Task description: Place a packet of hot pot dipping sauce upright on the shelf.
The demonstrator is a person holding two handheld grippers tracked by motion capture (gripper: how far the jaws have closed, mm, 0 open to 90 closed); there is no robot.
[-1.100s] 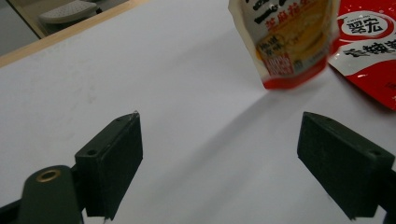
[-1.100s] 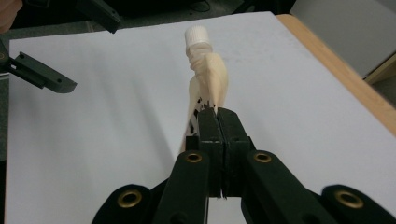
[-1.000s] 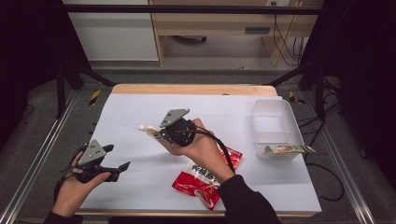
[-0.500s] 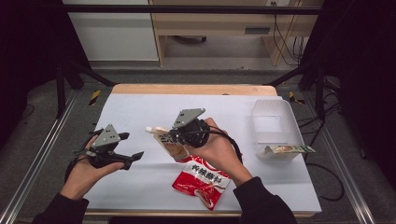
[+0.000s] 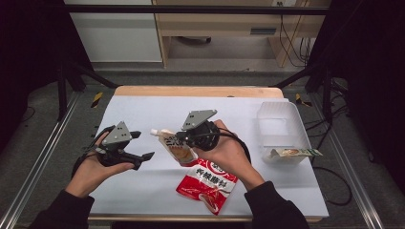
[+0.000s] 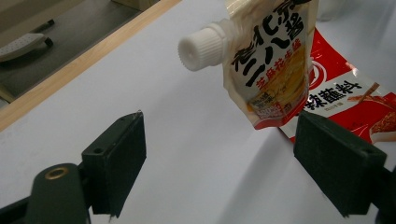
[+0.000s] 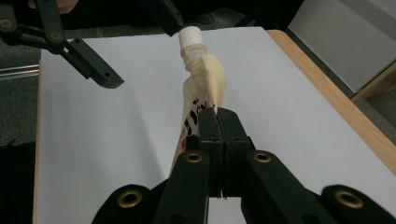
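Note:
A cream spouted pouch (image 5: 175, 146) with black characters and a white screw cap (image 6: 201, 46) hangs above the table. My right gripper (image 5: 184, 142) is shut on its side edge, and the jaws (image 7: 217, 116) press together on the pouch (image 7: 203, 79). The cap points toward my left gripper (image 5: 144, 145), which stands open to the left of the pouch. In the left gripper view the pouch (image 6: 271, 70) hangs beyond the wide gap between the jaws (image 6: 224, 163). A red sachet (image 5: 207, 183) lies flat on the white sheet under the right hand.
A clear plastic container (image 5: 279, 129) stands at the right side of the table, with a slim packet (image 5: 293, 153) lying across its near rim. The white sheet (image 5: 143, 109) covers the table, whose wooden far edge (image 5: 196, 90) shows. Metal frame rails run along both sides.
My left gripper has moved up and to the right, closer to the pouch's cap. My right gripper has shifted a little to the right, still holding the pouch.

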